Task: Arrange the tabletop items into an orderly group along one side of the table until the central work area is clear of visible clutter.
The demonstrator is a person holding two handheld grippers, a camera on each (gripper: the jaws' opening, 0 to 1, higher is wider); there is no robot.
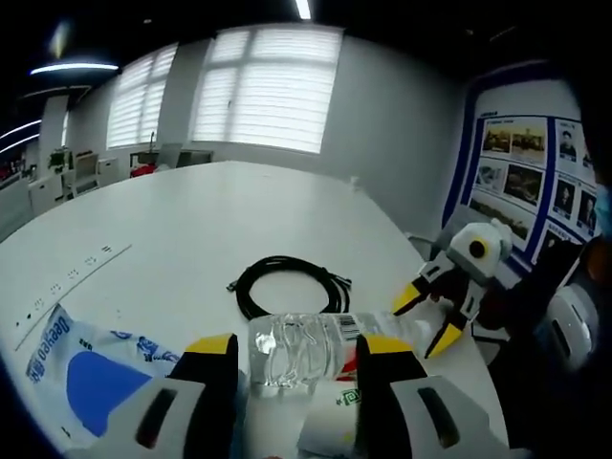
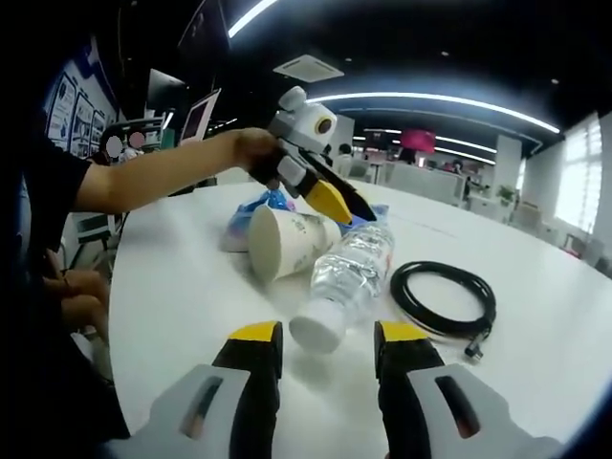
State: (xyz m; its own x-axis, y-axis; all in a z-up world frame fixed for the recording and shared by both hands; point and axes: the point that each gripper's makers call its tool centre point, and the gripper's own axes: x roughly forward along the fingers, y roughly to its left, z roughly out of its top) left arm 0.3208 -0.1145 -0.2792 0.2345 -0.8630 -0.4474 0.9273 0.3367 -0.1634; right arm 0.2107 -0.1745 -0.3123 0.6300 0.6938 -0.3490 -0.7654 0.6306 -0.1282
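Observation:
A clear plastic bottle [image 1: 287, 356] lies on its side on the white table [image 1: 191, 229], its body between the jaws of my left gripper [image 1: 296, 346], which stands open around it. A paper cup [image 1: 330, 426] lies just below the bottle. In the right gripper view the bottle [image 2: 359, 268] points its white cap at my right gripper [image 2: 327, 335], open just short of the cap. The cup [image 2: 287, 239] lies on its side beside the bottle. A hand holds the left gripper [image 2: 361, 216] over the bottle's far end. The right gripper [image 1: 416, 330] enters from the right, open.
A coiled black cable [image 1: 287, 282] lies beyond the bottle, also seen as the cable [image 2: 445, 296] right of it. A blue and white packet [image 1: 81, 368] lies at the left; the packet [image 2: 258, 206] sits behind the cup. The person's arm [image 2: 163, 167] reaches over the table edge.

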